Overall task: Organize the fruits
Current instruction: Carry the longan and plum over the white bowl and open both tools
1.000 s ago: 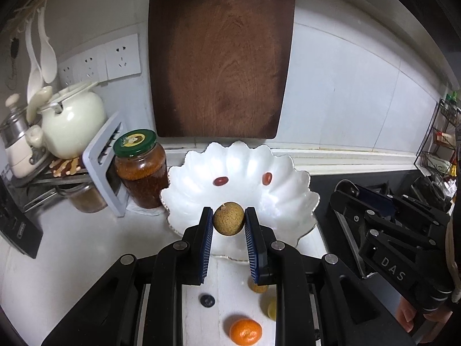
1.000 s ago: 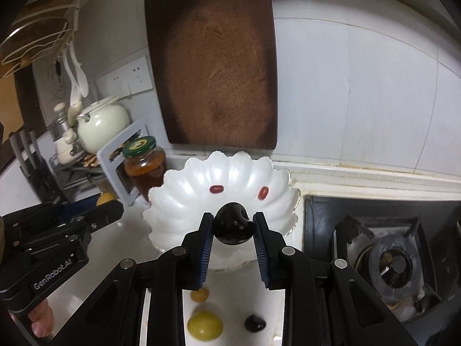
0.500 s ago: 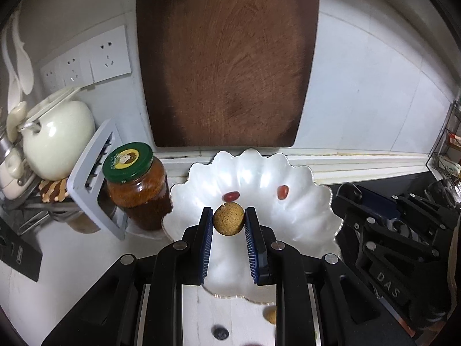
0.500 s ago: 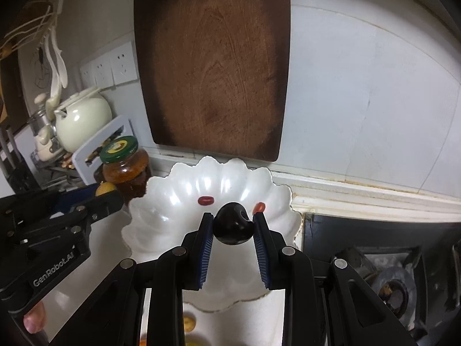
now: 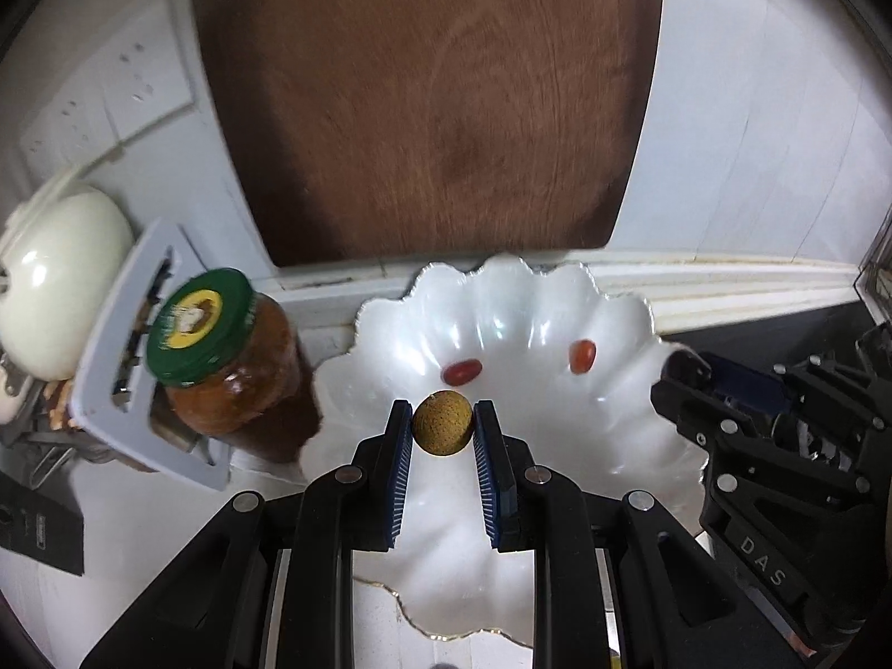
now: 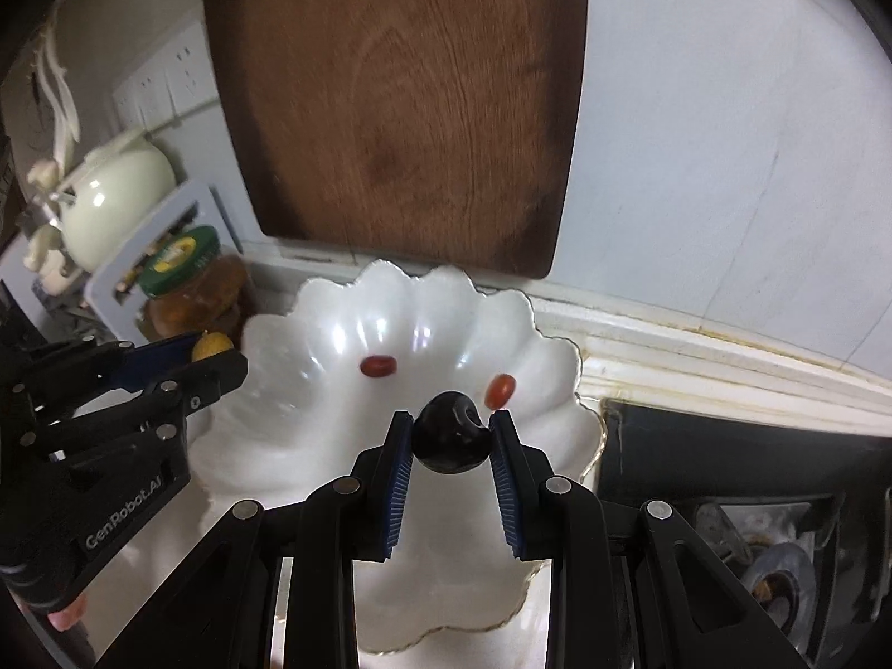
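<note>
Now, from the left wrist, the left gripper [image 5: 443, 426] pinches a small tan longan [image 5: 442, 422] and has carried it from the near rim to over the middle of the scalloped white dish [image 5: 624, 435], where two red fruits [image 5: 463, 372] lie toward its far side, a green-lidded jar [image 5: 223, 357] to its left. From the right wrist, the right gripper [image 6: 451, 437] grips a dark plum [image 6: 450, 439], likewise advanced over the dish; both look ready to release.
</note>
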Available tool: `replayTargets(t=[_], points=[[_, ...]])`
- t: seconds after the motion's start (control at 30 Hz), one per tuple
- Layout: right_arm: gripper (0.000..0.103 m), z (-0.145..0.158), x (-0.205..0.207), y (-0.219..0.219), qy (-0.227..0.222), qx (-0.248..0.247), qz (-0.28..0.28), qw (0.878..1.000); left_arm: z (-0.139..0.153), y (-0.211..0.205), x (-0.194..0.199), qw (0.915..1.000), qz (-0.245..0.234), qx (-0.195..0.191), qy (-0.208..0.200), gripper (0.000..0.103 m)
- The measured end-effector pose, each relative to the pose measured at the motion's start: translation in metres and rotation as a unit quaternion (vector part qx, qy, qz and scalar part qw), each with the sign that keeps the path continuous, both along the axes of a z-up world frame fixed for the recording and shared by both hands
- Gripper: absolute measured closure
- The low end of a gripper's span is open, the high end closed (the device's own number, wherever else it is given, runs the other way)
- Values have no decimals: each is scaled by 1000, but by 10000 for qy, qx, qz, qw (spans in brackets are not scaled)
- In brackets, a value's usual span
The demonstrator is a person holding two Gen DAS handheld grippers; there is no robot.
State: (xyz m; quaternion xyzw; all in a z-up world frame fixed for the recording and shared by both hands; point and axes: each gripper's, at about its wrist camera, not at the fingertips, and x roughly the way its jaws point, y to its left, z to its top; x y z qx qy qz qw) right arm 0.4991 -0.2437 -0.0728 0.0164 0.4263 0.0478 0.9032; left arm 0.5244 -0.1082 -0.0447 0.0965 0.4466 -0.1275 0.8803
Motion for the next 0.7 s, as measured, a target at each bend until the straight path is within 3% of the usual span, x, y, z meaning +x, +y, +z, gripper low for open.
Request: replayTargets(t=[0.7], points=[[74, -57, 44, -7, 818, -168, 17, 9965, -71, -23, 46, 9952, 70, 383, 896, 80]])
